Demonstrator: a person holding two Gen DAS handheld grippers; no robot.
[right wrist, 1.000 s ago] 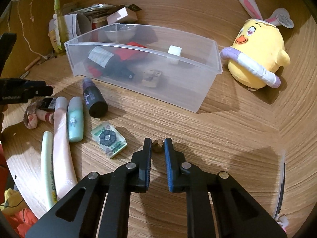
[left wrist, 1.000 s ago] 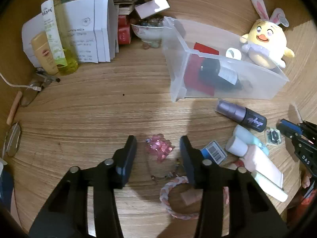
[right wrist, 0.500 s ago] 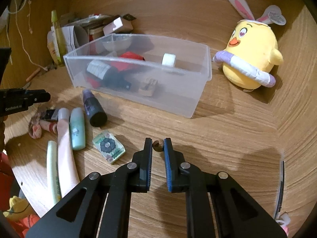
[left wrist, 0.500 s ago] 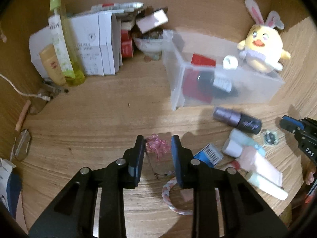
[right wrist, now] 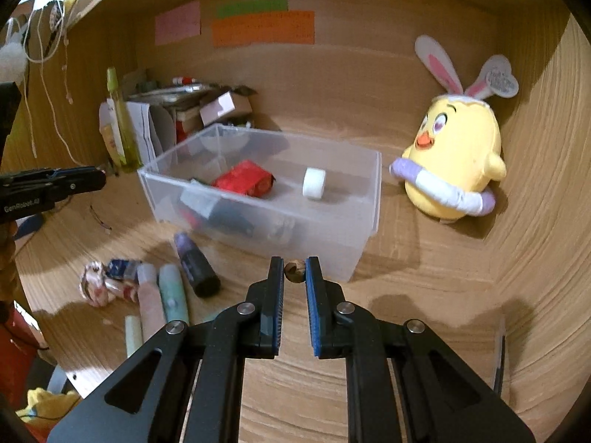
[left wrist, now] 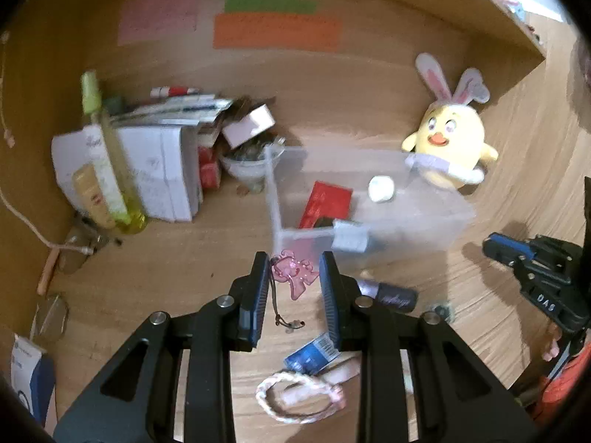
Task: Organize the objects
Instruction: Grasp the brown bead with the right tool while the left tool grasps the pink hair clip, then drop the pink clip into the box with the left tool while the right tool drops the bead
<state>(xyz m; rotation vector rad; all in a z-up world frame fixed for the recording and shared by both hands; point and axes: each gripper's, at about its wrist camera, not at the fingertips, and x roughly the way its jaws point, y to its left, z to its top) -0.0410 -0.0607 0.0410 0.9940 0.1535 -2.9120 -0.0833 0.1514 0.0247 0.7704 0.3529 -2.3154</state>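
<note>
a pink translucent charm [left wrist: 293, 275] on a thin dark cord hangs between the narrowed fingers of the left gripper [left wrist: 291, 269], its cord caught against the left finger, raised clear of the wooden tabletop [left wrist: 177, 258] just before the near corner of a clear plastic bin [right wrist: 369, 199]; the right gripper [right wrist: 294, 271] is clamped tight on a small brown bead [right wrist: 294, 272], held above the tabletop at the bin's front wall; inside the bin lie a red packet [right wrist: 243, 181], a white tape roll [right wrist: 314, 183] and a dark bottle [right wrist: 229, 217]; on the tabletop beside the bin lie a purple-capped dark bottle [right wrist: 195, 264], pale tubes [right wrist: 171, 297], a blue barcoded box [left wrist: 312, 354] and a braided pink-and-white bracelet [left wrist: 295, 395]; a yellow plush chick with rabbit ears [right wrist: 456, 158] sits to the right of the bin; boxes, papers and a yellow-green bottle [left wrist: 110, 170] crowd the back left.
</note>
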